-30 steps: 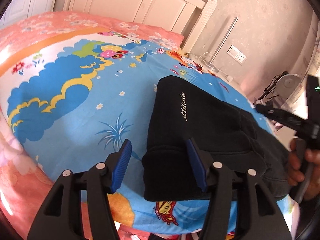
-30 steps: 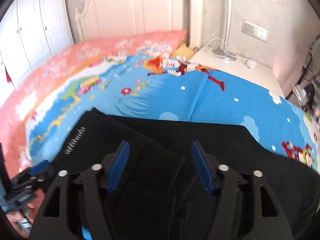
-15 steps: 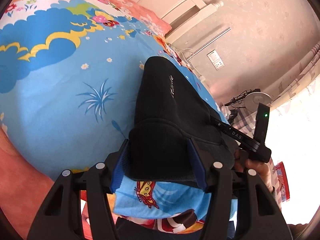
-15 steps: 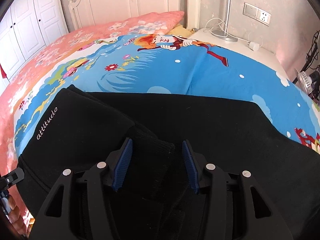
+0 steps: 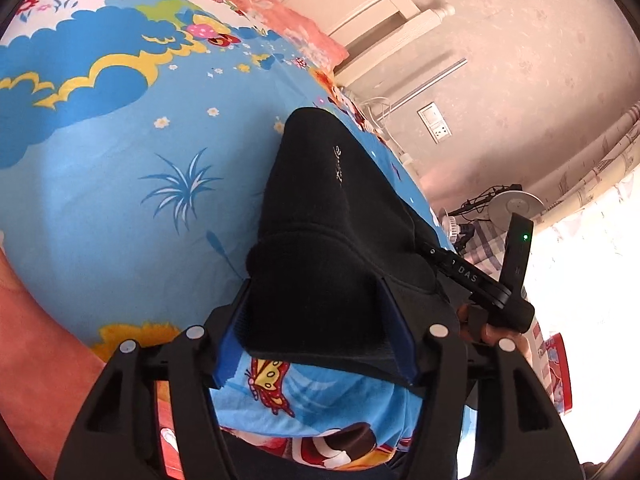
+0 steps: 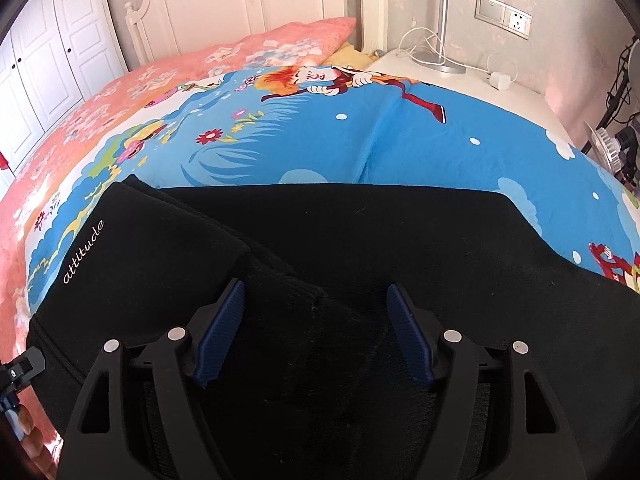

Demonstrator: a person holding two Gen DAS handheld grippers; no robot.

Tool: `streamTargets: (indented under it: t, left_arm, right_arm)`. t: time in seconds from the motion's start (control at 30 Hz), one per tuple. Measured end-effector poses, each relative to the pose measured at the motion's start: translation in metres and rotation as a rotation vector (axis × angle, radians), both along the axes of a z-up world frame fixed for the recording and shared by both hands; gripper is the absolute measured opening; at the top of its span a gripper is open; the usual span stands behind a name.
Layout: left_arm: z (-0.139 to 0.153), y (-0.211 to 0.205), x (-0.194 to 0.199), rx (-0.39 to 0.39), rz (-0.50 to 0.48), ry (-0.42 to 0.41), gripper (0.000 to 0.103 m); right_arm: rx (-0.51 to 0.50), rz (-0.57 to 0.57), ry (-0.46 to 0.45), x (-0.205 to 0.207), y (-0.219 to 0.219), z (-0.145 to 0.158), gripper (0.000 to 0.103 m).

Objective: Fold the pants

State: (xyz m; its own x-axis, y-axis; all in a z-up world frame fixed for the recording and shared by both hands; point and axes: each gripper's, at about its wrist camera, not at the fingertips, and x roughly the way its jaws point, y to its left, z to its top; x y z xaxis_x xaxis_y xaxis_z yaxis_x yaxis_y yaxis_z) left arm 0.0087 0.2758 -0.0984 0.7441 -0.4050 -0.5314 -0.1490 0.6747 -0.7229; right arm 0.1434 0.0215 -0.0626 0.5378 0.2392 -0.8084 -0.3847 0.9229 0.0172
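Left tool (image 5: pixel 316 334) is straddling the near edge of the black pants (image 5: pixel 340 232) w/ both blue pads (image 5: pixel 394 330) pressing the cloth's sides; looks like it's pinching a thick folded bunch; right tool (image 6: pixel 316 332) is sitting spread wide over the fabric, pads apart, gripping nothing. Pants are lying partly folded on the bed's blue cartoon sheet (image 6: pixel 400 136), near its front edge, 1 layer w/ "attitude" lettering (image 6: pixel 84 252) lying over the rest. Fabric is looking soft, thick-ish knit, limp & light, prob not slippery; it's going to sag & bunch unless held at 2 spots. Best hold, I'd judge: the doubled hem or fold corners, grabbing all layers at once, not just the top 1; keep sheet out of the pinch.
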Motion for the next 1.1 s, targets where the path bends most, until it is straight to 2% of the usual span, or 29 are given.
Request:
streamTargets:
  t: [0.07, 0.13, 0.17, 0.2, 0.23, 0.3, 0.4, 0.43, 0.57, 0.67, 0.7, 0.77, 0.87, 1.03, 1.1]
  left_arm:
    - [0.005, 0.001, -0.002, 0.005, 0.012, -0.012, 0.042]
    - [0.013, -0.002, -0.005, 0.039, 0.009, -0.023, 0.037]
    - [0.018, -0.005, -0.005, 0.069, 0.007, -0.027, 0.036]
    - [0.023, -0.008, -0.005, 0.100, 0.009, -0.028, 0.036]
    - [0.027, -0.011, -0.005, 0.121, 0.014, -0.027, 0.035]
    - [0.037, -0.019, -0.005, 0.179, 0.026, -0.026, 0.034]
    - [0.050, -0.031, -0.004, 0.264, 0.032, -0.024, 0.034]
    - [0.055, -0.035, -0.004, 0.286, 0.033, -0.025, 0.033]
    - [0.073, -0.054, -0.003, 0.414, 0.028, -0.023, 0.033]
    - [0.086, -0.067, 0.001, 0.500, 0.020, -0.024, 0.032]
    - [0.092, -0.073, 0.001, 0.537, 0.012, -0.031, 0.031]
    - [0.104, -0.084, 0.002, 0.592, -0.003, -0.049, 0.030]
    - [0.122, -0.103, 0.005, 0.674, -0.031, -0.073, 0.028]
    - [0.170, -0.168, 0.016, 0.845, -0.134, -0.188, 0.027]
    - [0.189, -0.206, 0.021, 0.929, -0.189, -0.248, 0.027]
  right_arm:
    - [-0.062, -0.023, -0.004, 0.002, 0.004, 0.009, 0.077]
    - [-0.125, -0.066, -0.025, 0.000, 0.015, 0.032, 0.079]
    - [-0.124, -0.064, -0.065, -0.004, 0.023, 0.050, 0.080]
    - [-0.113, -0.046, -0.087, -0.007, 0.031, 0.062, 0.086]
    - [-0.080, 0.000, -0.086, -0.011, 0.045, 0.080, 0.088]
    - [-0.018, 0.076, -0.008, -0.010, 0.071, 0.094, 0.089]
    - [-0.062, 0.224, 0.162, -0.006, 0.133, 0.089, 0.089]
    - [-0.077, 0.237, 0.193, -0.005, 0.146, 0.084, 0.089]
    - [-0.133, 0.304, 0.294, -0.007, 0.195, 0.062, 0.089]
    - [-0.189, 0.307, 0.292, -0.004, 0.207, 0.050, 0.089]
    - [-0.185, 0.311, 0.291, -0.006, 0.204, 0.048, 0.083]
    - [-0.166, 0.321, 0.281, -0.003, 0.193, 0.051, 0.058]
    - [-0.043, 0.322, 0.290, 0.002, 0.162, 0.070, 0.043]
    - [0.182, 0.269, 0.270, 0.018, 0.066, 0.133, 0.038]
    - [0.279, 0.221, 0.262, 0.026, 0.008, 0.158, 0.038]
